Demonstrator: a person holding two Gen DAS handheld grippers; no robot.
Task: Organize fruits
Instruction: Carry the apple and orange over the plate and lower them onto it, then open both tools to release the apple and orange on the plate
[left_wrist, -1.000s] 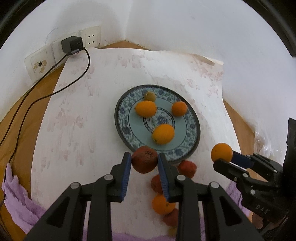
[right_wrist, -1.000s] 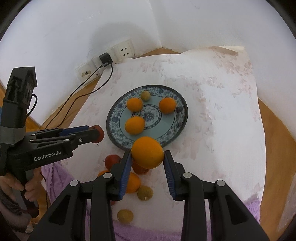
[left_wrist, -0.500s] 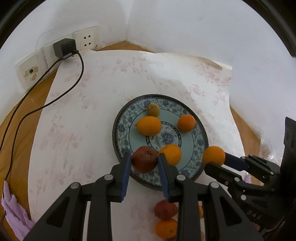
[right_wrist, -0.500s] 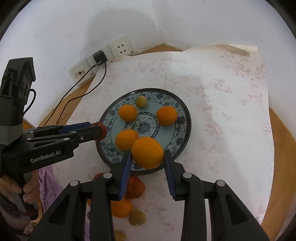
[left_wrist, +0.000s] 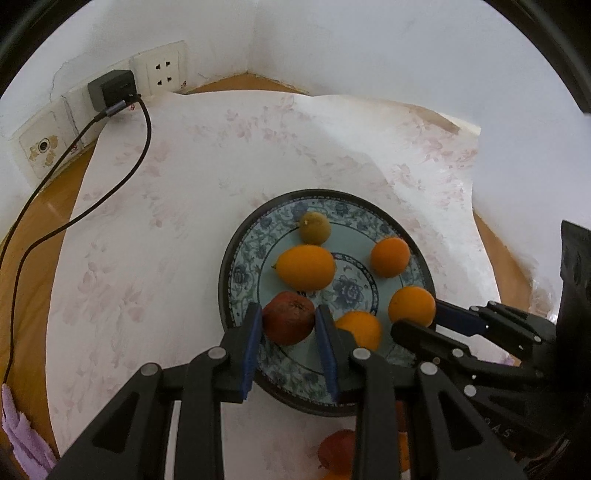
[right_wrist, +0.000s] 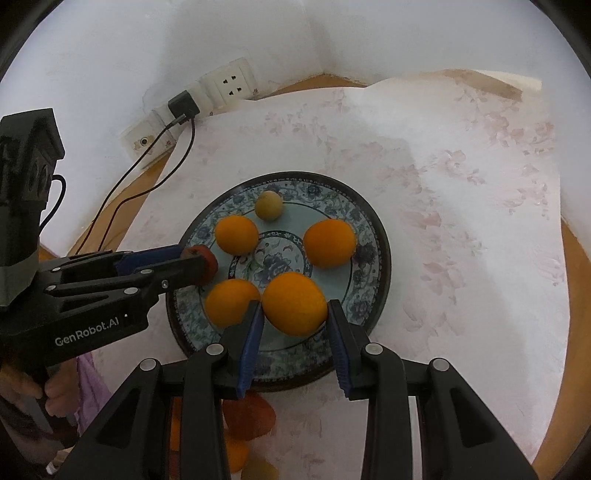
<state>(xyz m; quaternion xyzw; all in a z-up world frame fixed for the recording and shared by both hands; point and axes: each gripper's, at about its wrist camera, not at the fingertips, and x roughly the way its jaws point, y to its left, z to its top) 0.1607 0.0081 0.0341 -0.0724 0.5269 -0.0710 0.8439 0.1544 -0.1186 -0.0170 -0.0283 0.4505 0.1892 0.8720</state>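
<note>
While the left wrist view looks down on a white flowered cloth (left_wrist: 177, 236), the left gripper (left_wrist: 289, 334) sits w/ its pads pinched on a dark red fruit (left_wrist: 289, 322) over the near-left rim of the blue patterned plate (left_wrist: 236, 273). On the plate: 3 oranges and a small greenish fruit (left_wrist: 314, 228). At right, the right gripper (left_wrist: 417, 321) pinches an orange (left_wrist: 412, 306) above the plate. More fruit lies on the cloth below the plate.

Right wrist view: right gripper (right_wrist: 295, 325) clamps the orange (right_wrist: 294, 303) over the plate's (right_wrist: 373, 229) near part; left gripper (right_wrist: 192, 260) at left w/ the red fruit (right_wrist: 201, 258) at the plate edge. A charger (right_wrist: 183, 104) is plugged into a wall socket.
</note>
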